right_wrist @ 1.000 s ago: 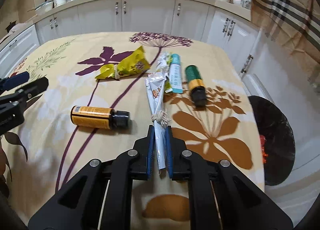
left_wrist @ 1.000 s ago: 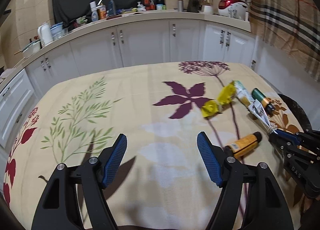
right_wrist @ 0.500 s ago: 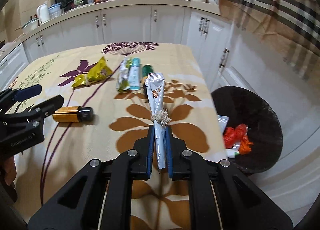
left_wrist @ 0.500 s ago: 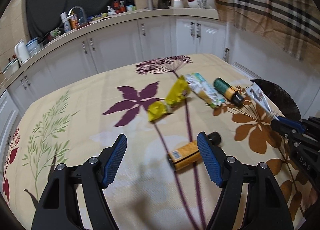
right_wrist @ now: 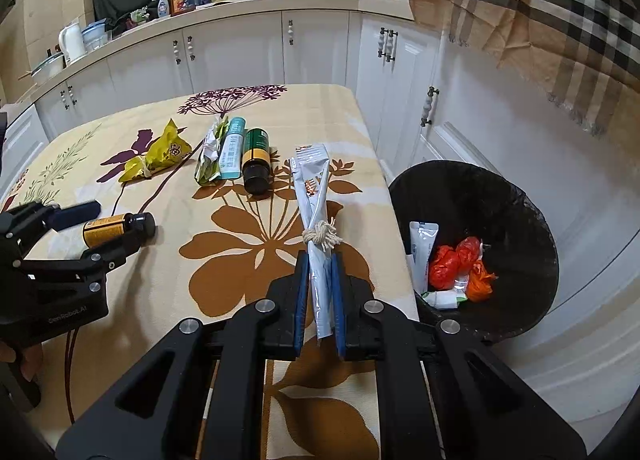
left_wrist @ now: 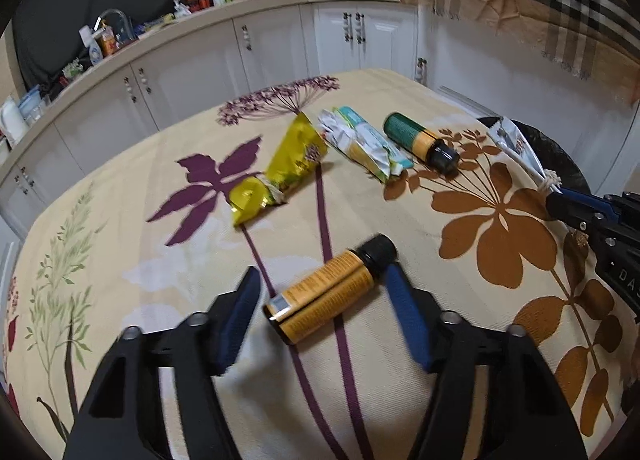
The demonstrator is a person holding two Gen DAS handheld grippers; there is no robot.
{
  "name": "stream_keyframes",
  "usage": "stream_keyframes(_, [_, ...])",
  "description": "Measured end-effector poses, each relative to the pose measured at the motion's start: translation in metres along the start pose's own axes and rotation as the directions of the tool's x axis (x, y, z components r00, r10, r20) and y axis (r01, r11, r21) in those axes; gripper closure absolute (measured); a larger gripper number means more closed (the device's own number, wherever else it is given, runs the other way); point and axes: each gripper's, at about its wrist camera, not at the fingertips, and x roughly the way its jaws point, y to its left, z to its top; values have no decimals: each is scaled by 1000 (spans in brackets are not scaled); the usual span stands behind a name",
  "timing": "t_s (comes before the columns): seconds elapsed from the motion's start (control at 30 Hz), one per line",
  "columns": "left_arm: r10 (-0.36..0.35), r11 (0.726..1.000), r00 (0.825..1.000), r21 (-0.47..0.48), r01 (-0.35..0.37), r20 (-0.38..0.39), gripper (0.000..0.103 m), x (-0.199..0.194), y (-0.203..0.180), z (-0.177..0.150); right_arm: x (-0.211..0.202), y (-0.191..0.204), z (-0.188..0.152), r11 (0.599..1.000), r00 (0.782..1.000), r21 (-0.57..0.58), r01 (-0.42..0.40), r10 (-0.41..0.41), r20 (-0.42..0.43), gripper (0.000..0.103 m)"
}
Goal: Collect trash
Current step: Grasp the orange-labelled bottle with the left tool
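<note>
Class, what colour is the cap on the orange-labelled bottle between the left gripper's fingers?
Black cap; clearest in the left wrist view.

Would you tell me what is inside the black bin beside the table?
The bin holds crumpled red-orange wrappers, a white pouch and a small white packet. Whatever lies beneath them is hidden, and the near rim hides the bottom.

Floral-clothed table carries two bottles and two wrappers.
</note>
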Motion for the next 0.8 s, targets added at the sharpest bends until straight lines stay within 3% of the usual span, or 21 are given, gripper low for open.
stream_keyframes(0.47, [-29, 999, 1000, -16, 29, 6, 50, -5, -1, -4, 1, -1, 1, 1000, 1000, 4, -2, 2, -1, 92])
stream_keyframes(0.8, [16, 999, 999, -41, -14, 46, 50, -17, 5, -1, -2, -3, 2, 1000, 1000, 10, 3, -3, 7, 92])
